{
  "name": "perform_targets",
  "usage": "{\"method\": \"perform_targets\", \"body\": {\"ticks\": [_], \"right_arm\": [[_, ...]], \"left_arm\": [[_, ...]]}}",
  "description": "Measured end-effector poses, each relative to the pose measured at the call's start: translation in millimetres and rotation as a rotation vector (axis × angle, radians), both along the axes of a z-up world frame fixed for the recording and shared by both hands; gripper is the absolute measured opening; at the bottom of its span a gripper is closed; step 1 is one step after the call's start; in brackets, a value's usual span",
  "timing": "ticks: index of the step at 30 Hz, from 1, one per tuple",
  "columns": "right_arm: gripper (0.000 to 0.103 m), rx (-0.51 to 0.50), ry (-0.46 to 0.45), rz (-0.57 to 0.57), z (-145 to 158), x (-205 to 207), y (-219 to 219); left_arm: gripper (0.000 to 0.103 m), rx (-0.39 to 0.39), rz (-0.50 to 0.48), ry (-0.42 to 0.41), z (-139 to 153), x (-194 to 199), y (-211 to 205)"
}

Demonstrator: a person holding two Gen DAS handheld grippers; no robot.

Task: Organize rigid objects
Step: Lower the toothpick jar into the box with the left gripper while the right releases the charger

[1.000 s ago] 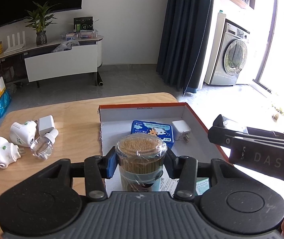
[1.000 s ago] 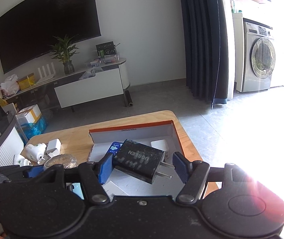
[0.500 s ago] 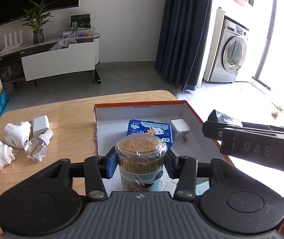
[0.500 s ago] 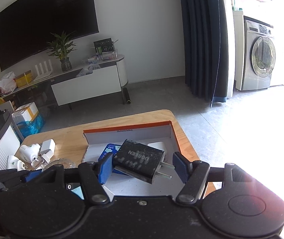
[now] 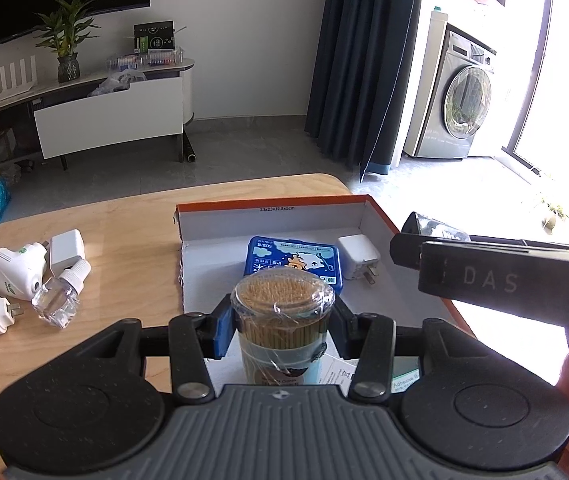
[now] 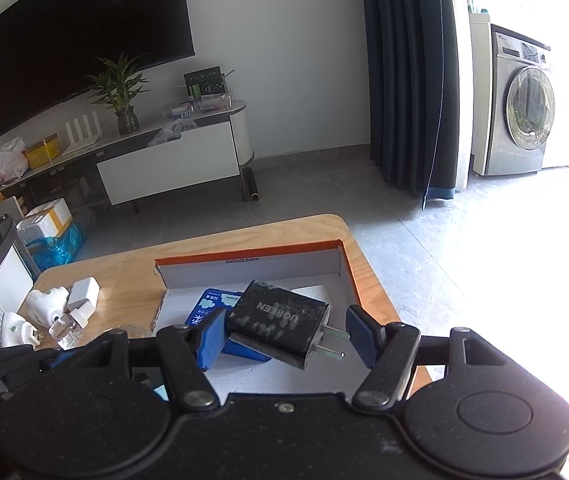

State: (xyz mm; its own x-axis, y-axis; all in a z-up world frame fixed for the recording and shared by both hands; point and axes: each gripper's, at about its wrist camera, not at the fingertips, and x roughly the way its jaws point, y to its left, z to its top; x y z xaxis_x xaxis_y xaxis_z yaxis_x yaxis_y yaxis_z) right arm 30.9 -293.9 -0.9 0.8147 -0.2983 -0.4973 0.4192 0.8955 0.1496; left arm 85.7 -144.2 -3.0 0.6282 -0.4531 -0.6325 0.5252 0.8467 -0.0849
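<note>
Both tongs are loaded as I watch over the orange-rimmed cardboard box point(image 5: 380, 216): the left gripper point(image 5: 280, 330) pinches a clear tub of toothpicks point(image 5: 282, 320) around its middle, while the right gripper point(image 6: 284, 334) pinches a black charger point(image 6: 278, 322) between its blue pads, held slantwise with the prongs pointing at the right-hand pad. My worry is that charger: gripped on the skew, with one pad apparently bearing near the prongs, it could twist out and drop onto the blue tin point(image 5: 294, 260) lying flat in the far half of the box, just left of a white plug point(image 5: 358, 256). With the two grippers so near each other above the box, they could also knock together on release. The tub stands upright over the near end, film-wrapped and packed full; whether its base touches the box floor I cannot quite tell. Two white plug-in units point(image 5: 16, 274), a white adapter point(image 5: 67, 247) and a small clear bottle point(image 5: 58, 300) wait on the wooden table point(image 5: 132, 240), left of the box.
</note>
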Motion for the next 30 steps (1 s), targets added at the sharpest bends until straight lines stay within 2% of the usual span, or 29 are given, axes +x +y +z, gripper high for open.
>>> {"method": "perform_targets", "body": {"ticks": [12, 14, 21, 24, 26, 28, 30], "right_arm": [[0.078, -0.002, 0.042, 0.002, -9, 24, -14], [0.073, -0.005, 0.041, 0.001, -10, 26, -16], [0.073, -0.019, 0.012, -0.031, -4, 20, -23], [0.073, -0.02, -0.007, -0.055, 1, 14, -27], [0.073, -0.026, -0.015, -0.061, 4, 11, -27], [0.074, -0.035, -0.023, -0.065, 6, 9, -26], [0.074, -0.038, -0.031, -0.068, 10, 7, -25]], "left_arm": [[0.048, 0.006, -0.017, 0.017, -7, 7, -10], [0.048, 0.007, -0.02, 0.018, -7, 9, -13], [0.049, -0.014, -0.06, 0.037, -9, 12, -22], [0.054, -0.03, -0.073, 0.033, -7, 9, -25], [0.063, -0.034, -0.072, 0.022, -5, 6, -25], [0.066, -0.036, -0.072, 0.02, -3, 6, -24], [0.077, -0.034, -0.058, 0.012, -1, 6, -21]]}}
